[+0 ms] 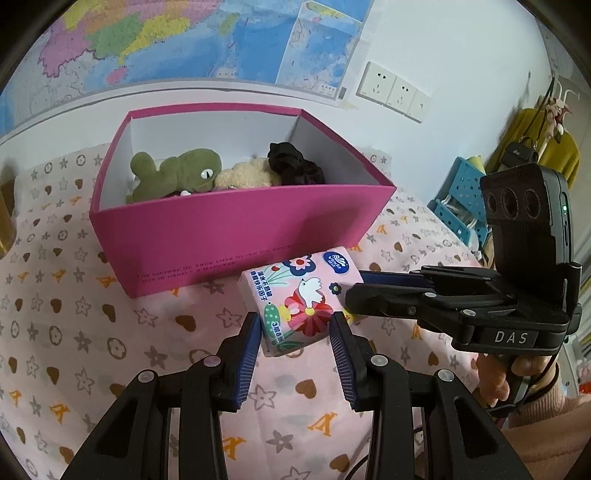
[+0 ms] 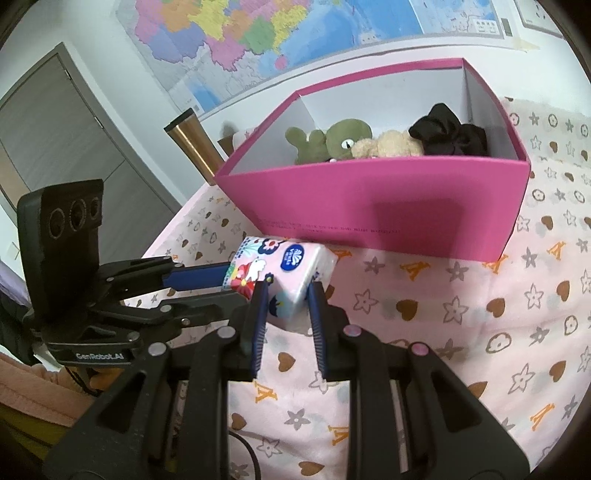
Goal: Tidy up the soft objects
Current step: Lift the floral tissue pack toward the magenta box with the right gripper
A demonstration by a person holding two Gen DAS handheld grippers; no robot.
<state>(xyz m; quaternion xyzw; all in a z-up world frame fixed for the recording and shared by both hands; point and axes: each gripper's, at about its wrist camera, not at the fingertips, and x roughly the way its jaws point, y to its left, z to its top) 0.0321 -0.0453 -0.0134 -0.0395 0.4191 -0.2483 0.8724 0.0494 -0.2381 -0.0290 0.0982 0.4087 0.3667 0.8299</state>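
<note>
Both tongs — left tongs [image 1: 294,325] and right tongs [image 2: 287,291] — squeeze the tissue pack [image 1: 299,299]; next, I think, lift it over into the far pink box [image 1: 207,229].

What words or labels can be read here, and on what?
"DAS": right gripper body.
"GenRobot.AI": left gripper body.
"3层8张": tissue pack; its other Chinese print and blue logo are too blurred.
Pink box front lettering: too small.
Wall map: unreadable.
</note>
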